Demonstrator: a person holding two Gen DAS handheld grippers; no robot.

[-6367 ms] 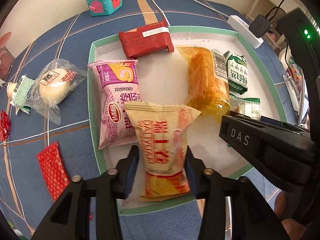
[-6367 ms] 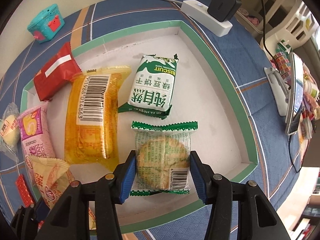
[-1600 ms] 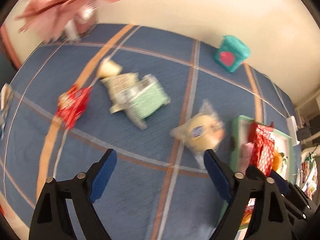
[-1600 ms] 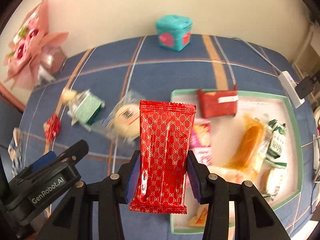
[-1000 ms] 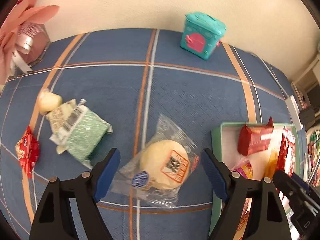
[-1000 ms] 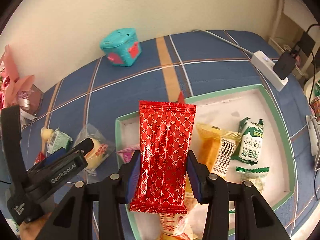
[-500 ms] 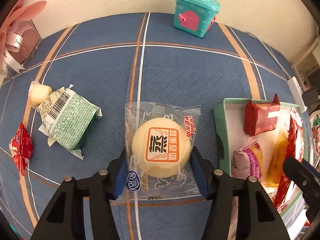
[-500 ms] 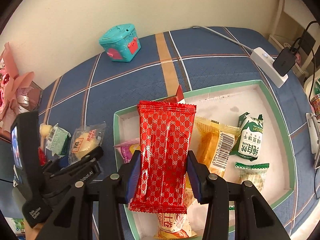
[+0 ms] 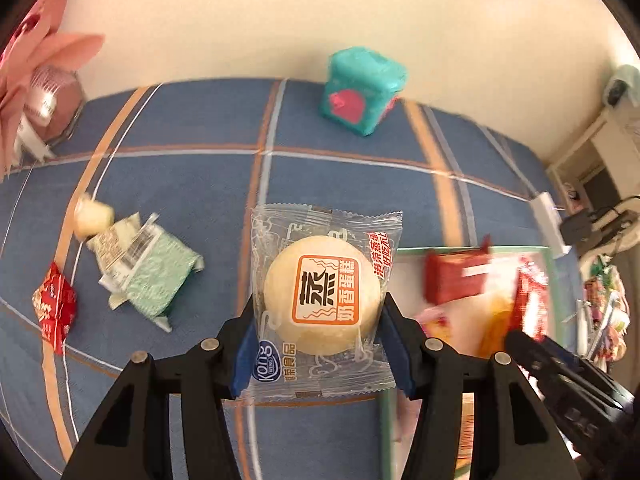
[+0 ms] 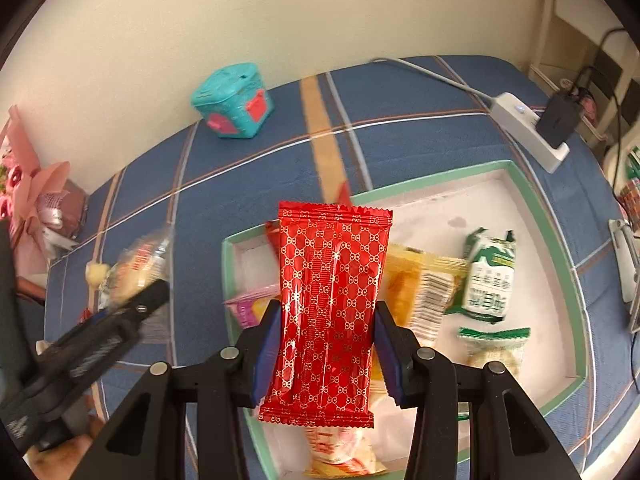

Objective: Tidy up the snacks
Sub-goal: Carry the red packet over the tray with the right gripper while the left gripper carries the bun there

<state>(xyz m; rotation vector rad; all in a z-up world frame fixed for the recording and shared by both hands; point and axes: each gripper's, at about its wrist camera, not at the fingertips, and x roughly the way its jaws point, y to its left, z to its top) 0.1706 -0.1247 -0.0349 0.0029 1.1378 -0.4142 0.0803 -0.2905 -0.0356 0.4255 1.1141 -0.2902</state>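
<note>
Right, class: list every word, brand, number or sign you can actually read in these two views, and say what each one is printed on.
"Kong": blue round logo on the clear-wrapped steamed cake held in the left gripper.
"蒸 奶香蛋糕": orange-framed label on the same cake.
Red vertical characters on that wrapper's right edge: too blurred.
Barcode digits on the yellow packet: blurred.
Green biscuit packet text: too small.
Red patterned packet: only a pattern, no words.

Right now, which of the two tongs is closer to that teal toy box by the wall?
Hard to call. The left tongs, holding the bun packet, are over the cloth; the right tongs, gripping the red packet, hang over the tray.
</note>
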